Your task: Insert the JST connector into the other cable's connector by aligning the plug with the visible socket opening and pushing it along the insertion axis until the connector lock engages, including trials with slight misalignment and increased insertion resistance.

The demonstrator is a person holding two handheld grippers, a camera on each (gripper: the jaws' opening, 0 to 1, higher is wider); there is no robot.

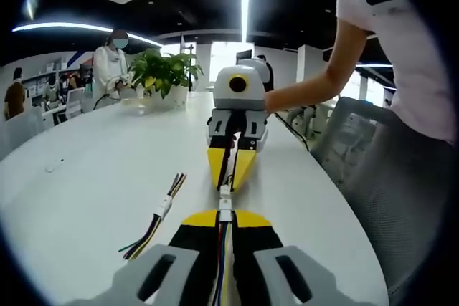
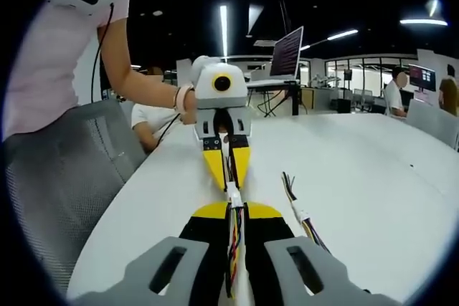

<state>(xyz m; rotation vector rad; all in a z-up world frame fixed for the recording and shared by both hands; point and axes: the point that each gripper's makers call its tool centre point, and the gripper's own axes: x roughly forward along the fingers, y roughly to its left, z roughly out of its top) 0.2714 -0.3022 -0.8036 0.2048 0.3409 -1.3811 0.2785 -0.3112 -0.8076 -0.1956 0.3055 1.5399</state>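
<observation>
My left gripper (image 1: 225, 214) has black jaws with yellow tips, shut on a bundle of coloured wires that ends in a small white JST connector (image 1: 225, 198). Facing it tip to tip is my right gripper (image 1: 229, 183), shut on the other cable. In the right gripper view, the right gripper (image 2: 235, 210) grips its own wire bundle with a white connector (image 2: 234, 195) just ahead, and the left gripper (image 2: 229, 180) points straight back at it. The two connectors meet in the narrow gap between the tips. I cannot tell whether the lock is engaged.
A spare cable (image 1: 161, 213) (image 2: 301, 216) with loose coloured wires lies on the white table (image 1: 100, 170). A potted plant (image 1: 168, 73) stands at the far end. A grey chair (image 1: 355, 141) sits at the table's edge beside the person. A laptop (image 2: 287, 51) is further back.
</observation>
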